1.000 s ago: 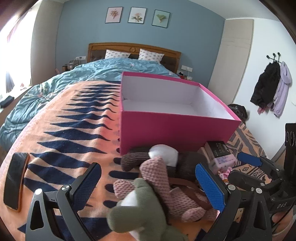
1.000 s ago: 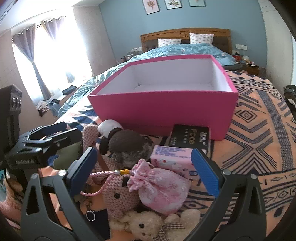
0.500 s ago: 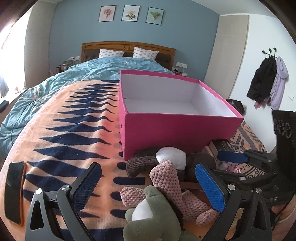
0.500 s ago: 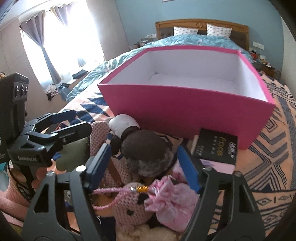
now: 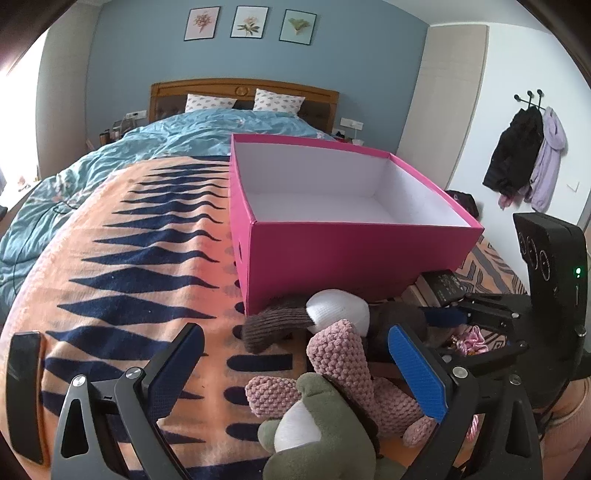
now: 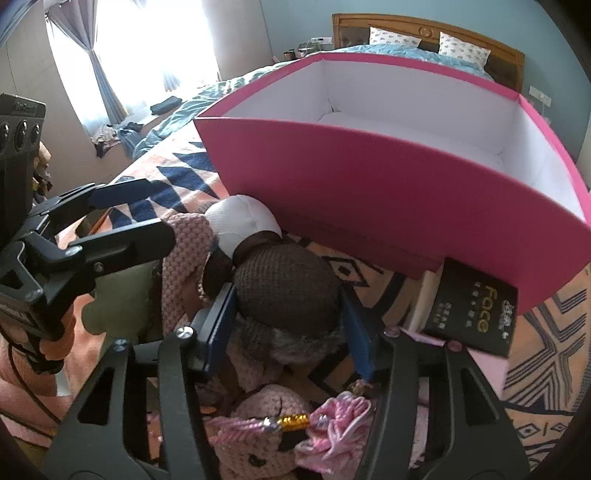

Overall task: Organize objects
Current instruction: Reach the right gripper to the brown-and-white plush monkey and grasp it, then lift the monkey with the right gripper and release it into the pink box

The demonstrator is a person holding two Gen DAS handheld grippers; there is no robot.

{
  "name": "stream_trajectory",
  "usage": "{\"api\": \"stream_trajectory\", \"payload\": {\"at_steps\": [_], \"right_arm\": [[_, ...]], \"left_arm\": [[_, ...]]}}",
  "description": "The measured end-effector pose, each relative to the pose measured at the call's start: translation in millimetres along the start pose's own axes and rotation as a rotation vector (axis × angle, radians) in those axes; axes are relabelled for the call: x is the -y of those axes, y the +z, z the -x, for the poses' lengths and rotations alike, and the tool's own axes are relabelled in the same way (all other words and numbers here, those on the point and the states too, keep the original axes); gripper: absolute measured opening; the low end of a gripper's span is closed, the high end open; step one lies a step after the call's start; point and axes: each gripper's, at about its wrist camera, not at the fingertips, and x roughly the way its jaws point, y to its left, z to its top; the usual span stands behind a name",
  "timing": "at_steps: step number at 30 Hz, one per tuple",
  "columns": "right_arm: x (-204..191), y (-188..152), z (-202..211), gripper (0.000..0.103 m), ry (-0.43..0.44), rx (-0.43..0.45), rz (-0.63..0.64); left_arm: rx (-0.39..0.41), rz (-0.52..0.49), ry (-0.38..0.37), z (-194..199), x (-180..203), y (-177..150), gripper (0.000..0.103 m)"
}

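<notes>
Partly hidden brown plush point(image 6: 286, 284) pinched by right gripper point(image 6: 290, 328); left gripper point(image 5: 295, 365) spread.

One open pink box point(image 5: 354, 254) is seen on the bed. In front of the box, four soft toys are counted: one brown-and-white point(image 6: 284, 291), two pink knitted point(image 5: 347, 365) point(image 6: 258, 417), one olive green point(image 5: 325, 428). Beside the box, one black carton point(image 6: 476, 310) and one pink drawstring pouch point(image 6: 332, 432) are counted. Two pillows point(image 5: 210, 102) and three framed prints point(image 5: 249, 22) are counted beyond the box.
</notes>
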Motion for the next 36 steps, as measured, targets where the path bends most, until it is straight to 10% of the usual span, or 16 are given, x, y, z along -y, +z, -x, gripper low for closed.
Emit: {"api": "stream_trajectory", "payload": {"at_steps": [12, 36], "right_arm": [[6.5, 9.5, 45.5, 0.053, 0.011, 0.124, 0.012], [-4.1, 68.0, 107.6, 0.052, -0.053, 0.309, 0.236]], "left_arm": [[-0.019, -0.080, -0.193, 7.2, 15.7, 10.5, 0.097], [0.059, -0.232, -0.274, 22.5, 41.8, 95.5, 0.076]]}}
